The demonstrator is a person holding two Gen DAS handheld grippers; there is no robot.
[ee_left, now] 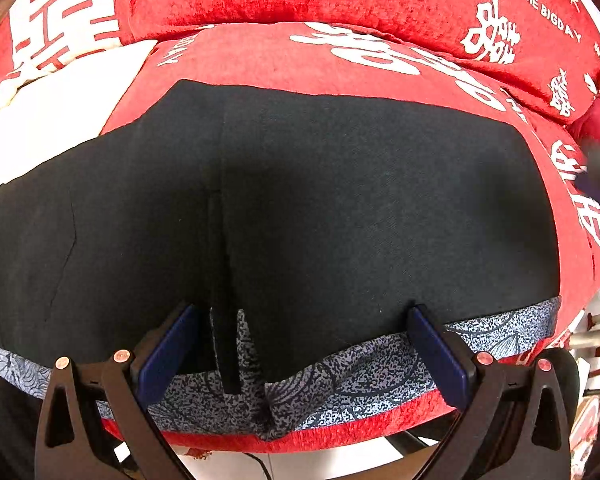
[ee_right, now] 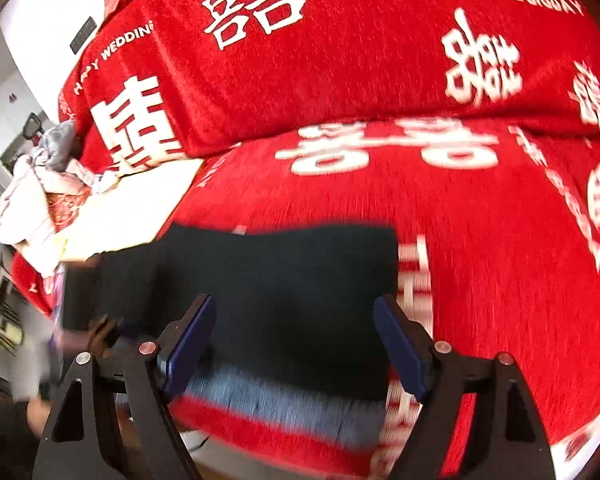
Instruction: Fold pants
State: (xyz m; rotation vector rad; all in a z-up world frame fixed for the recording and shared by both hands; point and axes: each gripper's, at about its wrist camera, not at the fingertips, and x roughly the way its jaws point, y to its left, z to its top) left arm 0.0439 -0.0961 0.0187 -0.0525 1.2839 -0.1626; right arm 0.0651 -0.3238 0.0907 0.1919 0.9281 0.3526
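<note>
Left wrist view: a red sofa cover (ee_left: 260,8) with white characters carries my black pants (ee_left: 340,200), spread flat, their grey patterned waistband (ee_left: 360,376) at the near edge. My left gripper (ee_left: 300,344) gapes wide over that band, pinching nothing. My right gripper (ee_right: 296,344) also stands wide, empty.

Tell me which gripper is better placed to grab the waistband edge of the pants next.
Left. The left gripper is open, straddling the patterned waistband of the black pants. The right gripper, also open, is blurred, aimed nearer the pants' side edge.
</note>
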